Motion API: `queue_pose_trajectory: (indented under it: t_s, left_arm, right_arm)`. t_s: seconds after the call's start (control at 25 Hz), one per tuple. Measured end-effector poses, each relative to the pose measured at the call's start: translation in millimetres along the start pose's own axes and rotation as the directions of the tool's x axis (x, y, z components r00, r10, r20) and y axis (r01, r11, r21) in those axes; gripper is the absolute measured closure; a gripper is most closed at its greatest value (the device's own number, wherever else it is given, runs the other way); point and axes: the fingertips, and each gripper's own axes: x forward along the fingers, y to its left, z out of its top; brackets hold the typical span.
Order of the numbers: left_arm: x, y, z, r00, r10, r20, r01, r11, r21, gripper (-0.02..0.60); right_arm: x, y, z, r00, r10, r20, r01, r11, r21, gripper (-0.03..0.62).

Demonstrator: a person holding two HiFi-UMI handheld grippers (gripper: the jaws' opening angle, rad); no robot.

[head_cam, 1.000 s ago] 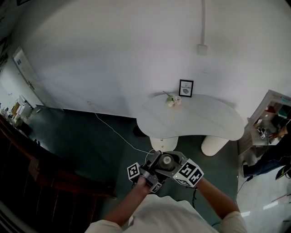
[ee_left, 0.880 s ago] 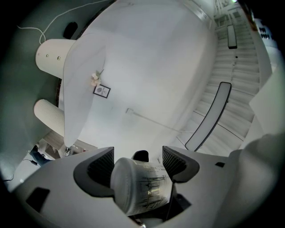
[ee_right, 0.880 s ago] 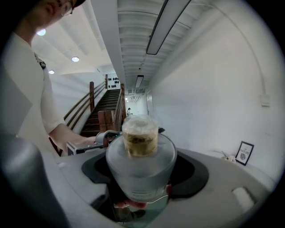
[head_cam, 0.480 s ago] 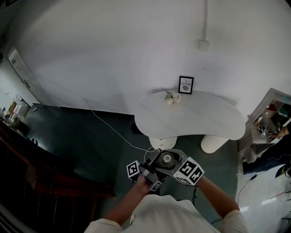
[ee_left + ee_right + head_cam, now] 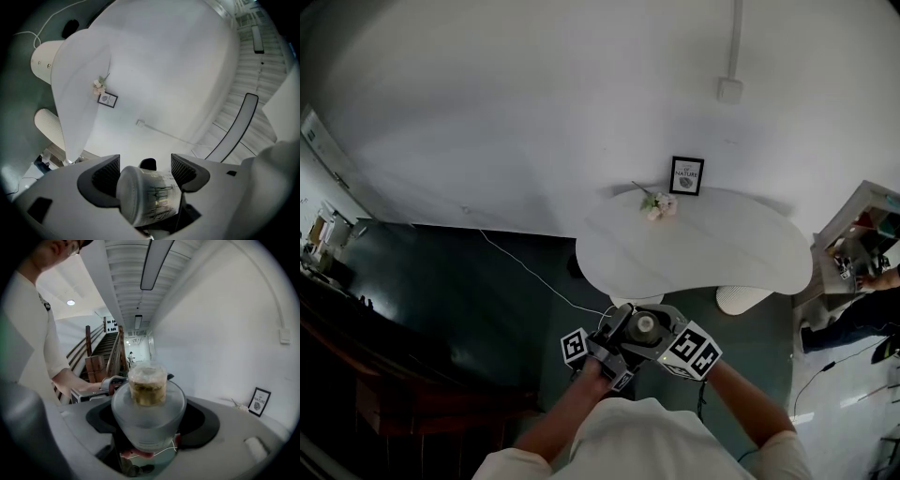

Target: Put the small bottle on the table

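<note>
Your left tongs (image 5: 143, 169) cover both sides of the small bottle (image 5: 150, 194); the framed picture's (image 5: 108, 100) print is too small to read.

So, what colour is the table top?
The table is white; the head view shows it best.

Right gripper (image 5: 149, 420) fingers (image 5: 202, 422) closed on small bottle (image 5: 148, 397): frosted wide part between fingers, clear narrow end with yellow-brown contents pointing away from them. Person's hand (image 5: 89, 389) beyond left finger. Framed picture (image 5: 259, 401) far right of fingers, against white wall (image 5: 225, 310).
</note>
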Motion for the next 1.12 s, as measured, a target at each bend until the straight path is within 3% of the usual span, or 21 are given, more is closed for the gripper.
queue_pose_trajectory:
  t_s: [0.64,1.12]
  left_arm:
    - [-5.6,38.4,130.6,1.0,-0.027,-0.012,0.025,0.992,-0.12,0.254]
    - [-3.2,51.7,175.5,0.999,-0.03,-0.037,0.024,0.988,-0.153,0.255]
  right_arm:
    - [78.1,-104.9,25.3,0.993,-0.114,-0.039,0.116,0.993,0.037,0.244]
    - [105.3,-143.2,37.7,0.988,-0.152,-0.034,0.154,0.987,0.049,0.244]
